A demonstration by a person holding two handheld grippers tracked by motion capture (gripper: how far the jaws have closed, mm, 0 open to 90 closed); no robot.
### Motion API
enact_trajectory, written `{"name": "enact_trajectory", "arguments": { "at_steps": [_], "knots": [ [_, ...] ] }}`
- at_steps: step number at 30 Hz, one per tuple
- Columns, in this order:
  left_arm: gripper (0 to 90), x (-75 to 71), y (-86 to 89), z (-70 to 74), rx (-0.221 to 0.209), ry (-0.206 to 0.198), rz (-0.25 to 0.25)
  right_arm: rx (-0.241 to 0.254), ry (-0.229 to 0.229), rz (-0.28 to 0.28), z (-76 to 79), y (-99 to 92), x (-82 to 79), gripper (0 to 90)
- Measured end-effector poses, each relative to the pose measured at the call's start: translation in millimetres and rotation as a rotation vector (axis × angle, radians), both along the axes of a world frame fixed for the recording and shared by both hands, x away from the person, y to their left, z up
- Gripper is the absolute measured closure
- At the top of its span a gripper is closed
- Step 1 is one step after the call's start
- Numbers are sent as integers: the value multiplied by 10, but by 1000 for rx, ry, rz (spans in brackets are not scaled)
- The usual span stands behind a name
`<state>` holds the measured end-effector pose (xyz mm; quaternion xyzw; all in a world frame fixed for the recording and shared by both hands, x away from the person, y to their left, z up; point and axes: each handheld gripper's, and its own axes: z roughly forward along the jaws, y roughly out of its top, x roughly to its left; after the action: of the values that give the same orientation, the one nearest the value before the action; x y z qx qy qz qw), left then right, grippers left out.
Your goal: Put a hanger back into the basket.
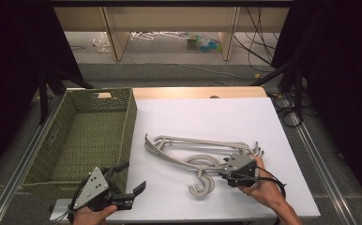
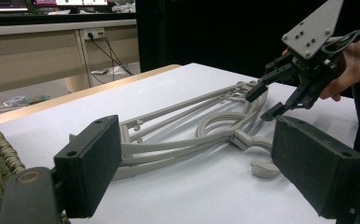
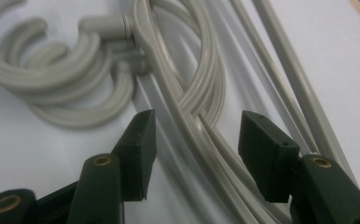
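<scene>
The grey hangers (image 1: 198, 157) are stacked on the white table (image 1: 263, 126), right of the green woven basket (image 1: 83, 136). They are straddled, not pinched, by the half-spread right gripper (image 3: 197, 154). The left gripper (image 1: 131, 180) is held spread beside the basket.

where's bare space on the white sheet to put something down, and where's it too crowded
Free: the far strip of the white sheet, between the hangers and the wooden table edge, and the near patch between the left gripper and the hooks. The green basket is empty. Crowded: around the right gripper.
</scene>
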<state>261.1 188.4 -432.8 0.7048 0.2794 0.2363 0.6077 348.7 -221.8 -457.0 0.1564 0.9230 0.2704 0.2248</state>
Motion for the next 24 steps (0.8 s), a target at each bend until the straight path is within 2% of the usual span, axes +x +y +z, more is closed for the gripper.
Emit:
{"name": "enact_trajectory", "arguments": {
  "at_steps": [1,3,4,5,7,10,11,13,14,17,18,19,20,21,24],
  "knots": [
    [159,0,0,1,-1,0,0,-37,-4,16,-27,27,31,498],
    [159,1,1,1,0,0,0,-47,-4,20,-34,35,34,509],
    [159,2,0,0,2,-2,0,-81,1,48,-60,66,47,528],
    [159,2,0,0,2,-2,0,-81,1,48,-60,66,47,528],
    [159,1,-2,0,4,-4,2,-112,-9,70,-98,99,72,565],
    [159,3,1,5,10,-15,-8,-125,-14,81,-106,111,94,593],
    [159,-2,-9,4,7,-12,-10,-140,-17,102,-112,118,121,630],
    [159,-2,-10,2,12,-9,-9,-154,-16,112,-112,117,134,640],
    [159,0,-18,-3,7,-7,-8,-177,-32,136,-120,126,141,682],
    [159,0,-21,-4,8,-6,-7,-180,-47,148,-103,125,140,712],
    [159,0,-21,-3,8,-6,-7,-188,-44,167,-95,122,139,723],
    [159,3,-25,-6,3,-9,-10,-210,-73,200,-87,120,125,761],
    [159,3,-25,-6,3,-9,-10,-218,-78,205,-81,123,114,768],
    [159,-2,-23,-3,9,-5,-7,-243,-103,222,-59,121,114,774],
    [159,-2,-24,-3,10,-5,-7,-241,-94,247,-36,123,106,781]
  ]
}}
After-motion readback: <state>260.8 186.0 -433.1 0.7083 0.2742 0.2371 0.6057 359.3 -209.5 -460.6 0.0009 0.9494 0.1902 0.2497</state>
